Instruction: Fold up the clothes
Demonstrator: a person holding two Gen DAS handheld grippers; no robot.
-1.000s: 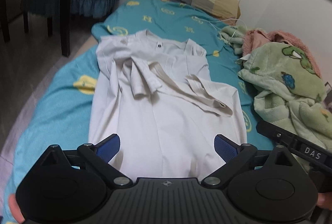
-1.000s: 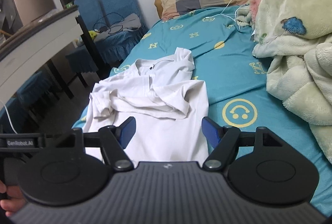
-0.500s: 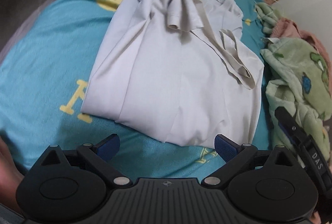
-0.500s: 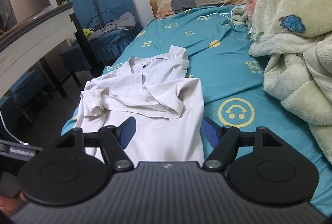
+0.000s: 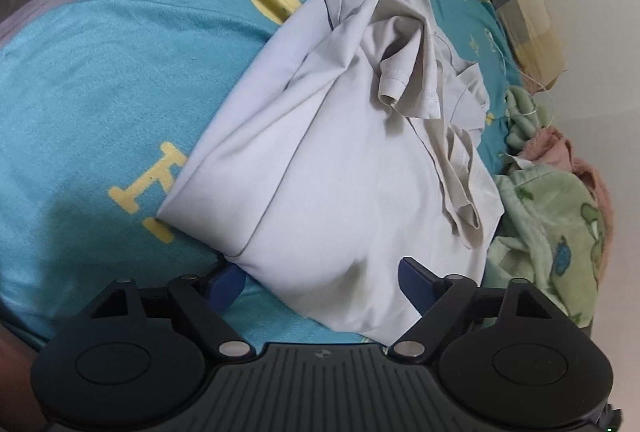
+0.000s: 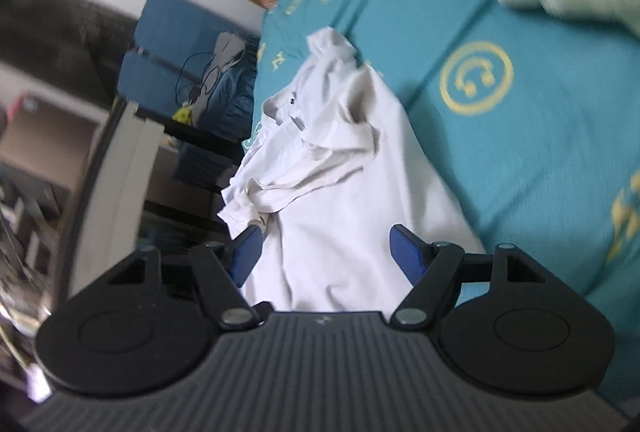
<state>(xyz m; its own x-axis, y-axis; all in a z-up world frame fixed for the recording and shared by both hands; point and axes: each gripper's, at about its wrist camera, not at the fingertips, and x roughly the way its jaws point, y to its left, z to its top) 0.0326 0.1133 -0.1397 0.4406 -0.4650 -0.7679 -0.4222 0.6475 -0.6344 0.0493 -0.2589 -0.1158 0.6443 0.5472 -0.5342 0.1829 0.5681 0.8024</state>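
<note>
While both pairs of blue-padded fingers stood wide apart and gripped nothing, the white shirt (image 5: pixel 332 168) lay partly folded on the bed (image 5: pixel 100 72) — its hem edge between and just ahead of the left gripper (image 5: pixel 322 282), its lower part between the right gripper (image 6: pixel 326 250) fingers — a green blanket (image 5: pixel 560 232) beyond the left gripper's right finger.
</note>
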